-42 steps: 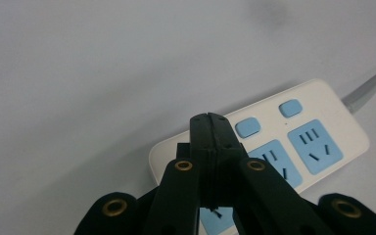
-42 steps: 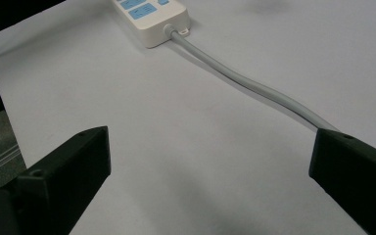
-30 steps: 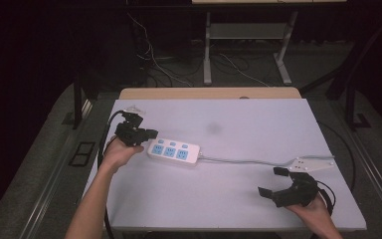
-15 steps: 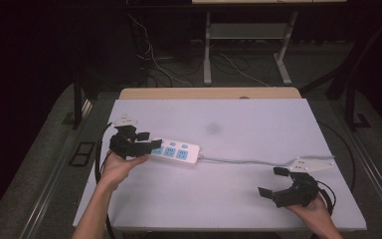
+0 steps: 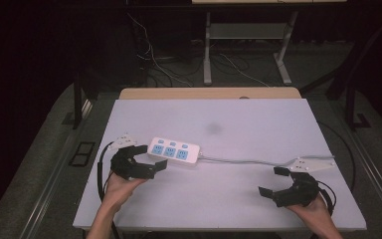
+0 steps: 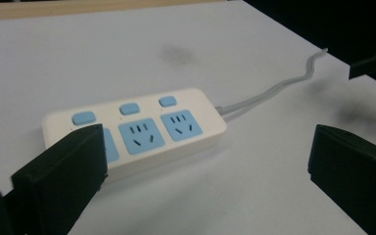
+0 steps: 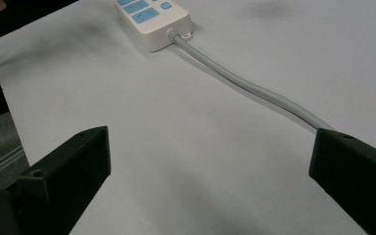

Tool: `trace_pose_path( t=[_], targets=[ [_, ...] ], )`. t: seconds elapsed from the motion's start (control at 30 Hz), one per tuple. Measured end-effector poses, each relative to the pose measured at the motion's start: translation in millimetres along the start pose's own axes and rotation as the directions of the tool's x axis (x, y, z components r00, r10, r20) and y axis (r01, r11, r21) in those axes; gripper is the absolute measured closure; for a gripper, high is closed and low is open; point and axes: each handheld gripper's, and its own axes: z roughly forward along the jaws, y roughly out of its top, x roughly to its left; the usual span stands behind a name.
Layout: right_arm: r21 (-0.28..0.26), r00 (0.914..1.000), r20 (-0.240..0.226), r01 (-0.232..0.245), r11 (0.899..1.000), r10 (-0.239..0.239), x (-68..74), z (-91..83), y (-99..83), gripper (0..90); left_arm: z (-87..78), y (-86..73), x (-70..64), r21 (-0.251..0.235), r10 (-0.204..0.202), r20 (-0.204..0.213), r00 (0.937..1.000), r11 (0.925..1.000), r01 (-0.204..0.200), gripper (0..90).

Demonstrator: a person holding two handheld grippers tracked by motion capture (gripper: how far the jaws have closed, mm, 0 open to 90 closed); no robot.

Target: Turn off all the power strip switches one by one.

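A white power strip (image 5: 174,151) with blue sockets and blue buttons lies on the left half of the white table (image 5: 258,124). Its grey cable (image 5: 243,160) runs right across the table. My left gripper (image 5: 151,159) stands open at the strip's left end, one jaw beside that end, nothing between them. In the left gripper view the strip (image 6: 142,129) lies just beyond the wide-open gripper (image 6: 205,181). My right gripper (image 5: 272,181) is open near the front right, just in front of the cable. In the right gripper view the cable (image 7: 245,83) leads up to the strip (image 7: 152,17) past the open gripper (image 7: 210,171).
A dark smudge (image 5: 213,128) marks the table's middle. A wooden edge (image 5: 209,93) borders the far side. Beyond it, loose cables (image 5: 179,64) and a desk frame's legs (image 5: 208,45) stand on the dark floor. The right gripper (image 6: 372,66) appears far off in the left gripper view.
My left gripper has come down and toward the table's front, from behind the strip's left end to beside it. The strip and the right gripper have stayed put.
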Motion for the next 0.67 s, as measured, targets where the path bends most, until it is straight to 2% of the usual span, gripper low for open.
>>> trace_pose_path(
  t=[0.1, 0.23, 0.43, 0.67],
  targets=[
    [-0.001, 1.0, -0.001, -0.001, 1.0, 0.001, 0.1, -0.1, 0.0, 1.7, 0.5, -10.1, -5.6, -0.008, 0.009, -0.001, 1.0, 0.9999, -0.009, 0.0],
    [-0.001, 1.0, -0.003, -0.002, 1.0, 0.002, 0.1, -0.1, -0.1, 1.7, 1.8, -25.1, -12.6, -0.024, 0.021, 0.02, 0.9996, 0.9995, -0.021, 0.0],
    [0.002, 1.0, -0.004, -0.002, 1.0, 0.002, 0.7, 0.1, -0.5, 1.7, 7.7, -42.7, -15.7, -0.016, 0.02, 0.031, 0.9993, 0.9997, -0.019, 0.0],
    [-0.002, 0.9999, -0.005, -0.009, 1.0, 0.009, 0.2, -1.1, -0.9, 1.7, 11.6, -49.4, -16.8, 0.005, 0.049, 0.022, 0.9985, 0.9988, -0.049, 0.0]
  ],
)
